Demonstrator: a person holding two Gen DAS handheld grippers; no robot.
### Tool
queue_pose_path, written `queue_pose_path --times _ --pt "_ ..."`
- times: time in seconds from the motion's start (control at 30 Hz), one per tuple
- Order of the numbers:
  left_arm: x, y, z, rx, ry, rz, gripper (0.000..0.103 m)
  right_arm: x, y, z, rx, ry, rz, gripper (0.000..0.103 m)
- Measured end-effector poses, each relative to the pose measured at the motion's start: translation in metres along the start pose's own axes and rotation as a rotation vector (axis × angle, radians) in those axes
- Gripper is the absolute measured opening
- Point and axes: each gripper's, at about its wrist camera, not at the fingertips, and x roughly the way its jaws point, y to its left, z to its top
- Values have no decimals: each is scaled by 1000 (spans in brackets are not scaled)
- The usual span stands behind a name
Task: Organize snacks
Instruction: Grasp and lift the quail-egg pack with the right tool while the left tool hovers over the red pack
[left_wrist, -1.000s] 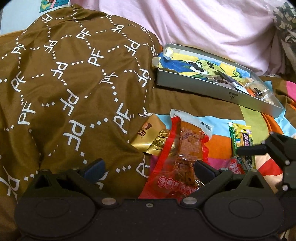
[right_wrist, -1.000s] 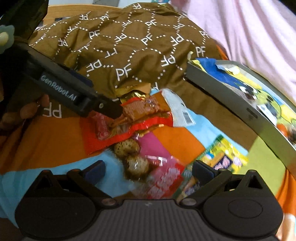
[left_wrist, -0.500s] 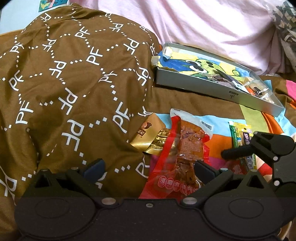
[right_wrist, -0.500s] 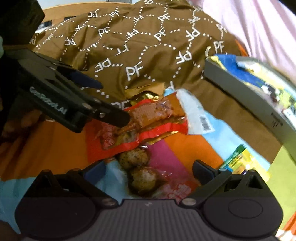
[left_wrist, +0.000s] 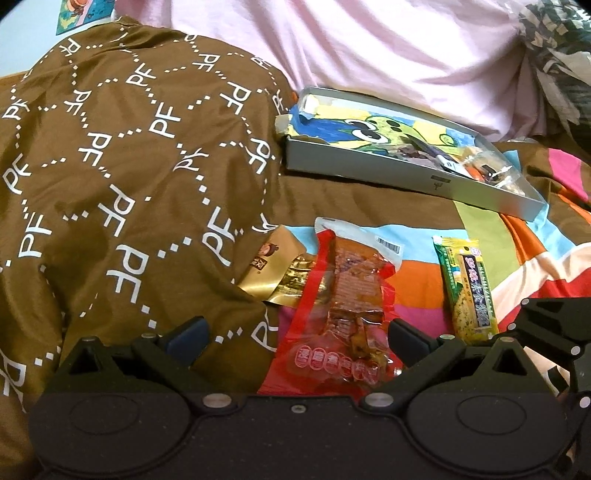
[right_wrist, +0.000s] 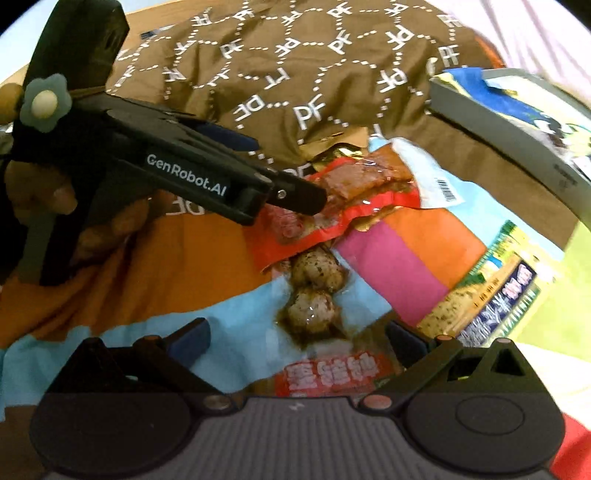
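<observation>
A red packet of dried meat (left_wrist: 347, 306) lies on the striped sheet, its near end between the fingers of my open left gripper (left_wrist: 297, 334). In the right wrist view the left gripper (right_wrist: 277, 170) hovers over that red packet (right_wrist: 354, 192); whether it touches is unclear. My right gripper (right_wrist: 295, 339) is open over a clear packet of meatballs with a red label (right_wrist: 314, 295). A gold packet (left_wrist: 273, 266) sticks out from under the brown quilt. A green and yellow bar (left_wrist: 467, 284) lies to the right.
A grey shallow box (left_wrist: 406, 177) with a cartoon lining and a few small snacks stands behind the packets. A brown quilt (left_wrist: 129, 166) printed with letters bulges on the left. Pink bedding (left_wrist: 369, 48) rises at the back. A hand (right_wrist: 62, 195) holds the left gripper.
My right gripper has moved in over the meatball packet, and its finger has drawn back toward the right edge of the left wrist view. The left gripper stays open at the red packet.
</observation>
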Motion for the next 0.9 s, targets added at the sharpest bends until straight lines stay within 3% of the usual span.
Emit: queue_pose_path --times 0.13,0.3,0.57,0.73,0.9 --pt "0 -1 -1 18 0 -10 102 4 -2 1 75 12 -22 97" --pt "-1 -3 -1 39 0 -16 102 -6 2 -2 144 11 -76 70" --pt "-6 -8 -2 78 -3 -36 102 -34 14 -18 237 6 -204 66" --pt "-7 -28 -5 174 9 -53 102 -52 13 -32 300 -10 -294 66" --pt "-5 -47 -8 283 7 -1 102 -44 12 -32 249 -37 -297 73"
